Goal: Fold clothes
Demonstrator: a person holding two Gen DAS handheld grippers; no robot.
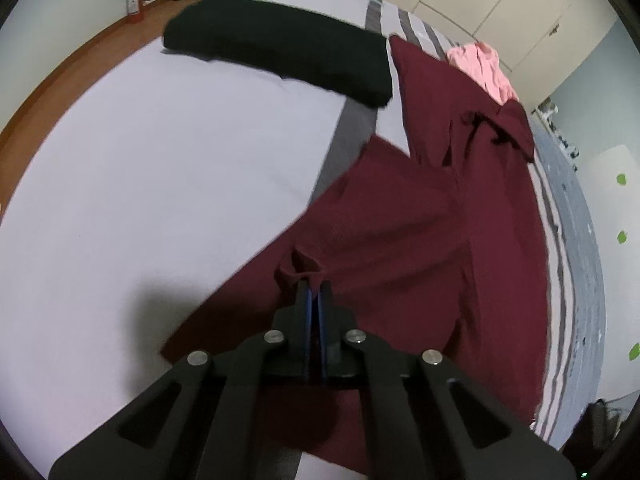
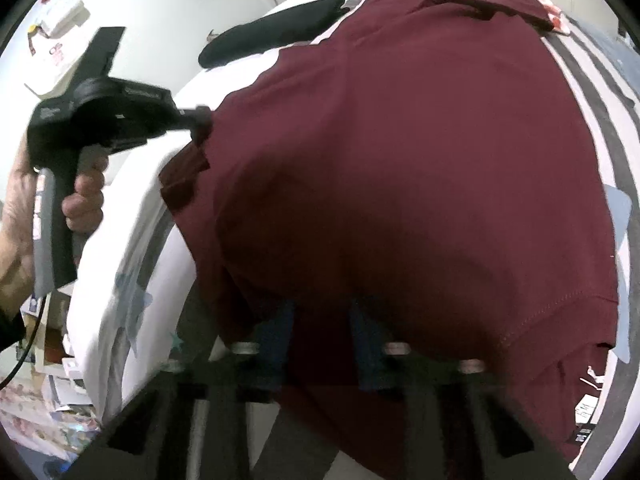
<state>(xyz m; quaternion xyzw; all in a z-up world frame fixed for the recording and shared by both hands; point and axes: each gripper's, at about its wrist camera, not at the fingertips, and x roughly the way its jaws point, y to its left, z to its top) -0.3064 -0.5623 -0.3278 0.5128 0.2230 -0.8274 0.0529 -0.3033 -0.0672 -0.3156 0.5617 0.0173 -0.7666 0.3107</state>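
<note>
A maroon polo shirt [image 1: 432,232] lies spread on the bed, collar at the far end. My left gripper [image 1: 315,286] is shut on a pinched fold of the shirt's left edge and lifts it a little. In the right wrist view the shirt [image 2: 400,160] fills the frame. The left gripper [image 2: 198,118] shows there at the left, held in a hand, pinching the sleeve side. My right gripper [image 2: 322,312] has its fingers apart, and the shirt's hem drapes over the fingertips, hiding them.
A folded black garment [image 1: 280,44] lies at the far side of the bed. A pink garment [image 1: 484,68] sits behind the shirt's collar. The white sheet [image 1: 140,184] stretches left. The striped bedspread edge [image 1: 560,240] runs along the right. Cluttered items [image 2: 52,360] stand beside the bed.
</note>
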